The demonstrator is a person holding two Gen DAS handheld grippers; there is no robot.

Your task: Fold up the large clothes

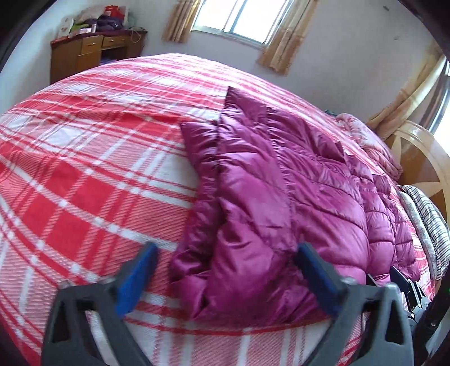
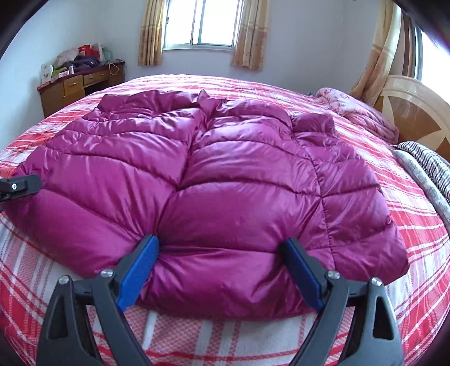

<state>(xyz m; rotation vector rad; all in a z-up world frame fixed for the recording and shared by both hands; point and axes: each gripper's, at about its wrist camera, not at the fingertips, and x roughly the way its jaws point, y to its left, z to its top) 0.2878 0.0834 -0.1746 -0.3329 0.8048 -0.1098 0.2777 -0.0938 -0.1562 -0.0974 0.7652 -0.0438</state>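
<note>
The magenta puffer jacket lies spread across the near half of the plaid bedspread, its hem toward me and its collar toward the window. It looks light and springy, the quilted shell glossy and probably slick, so a pinch on a fat baffle would likely slide off; I would take it at the stitched hem or a side seam, where the fabric is thinner.

The right gripper sits at the jacket's near hem with its blue pads either side of a bulge of fabric, jaws spread wide and, as far as I can judge, not pressing. The left gripper stands open too at the jacket's left edge, where a folded flap lies, nothing pinched.

Beyond the jacket's right side a pink quilt is bunched near the headboard, and striped bedding lies along that edge (close enough to crowd a fold that way). The desk past the jacket's far left corner is well apart. The bedspread left of the jacket is bare.
</note>
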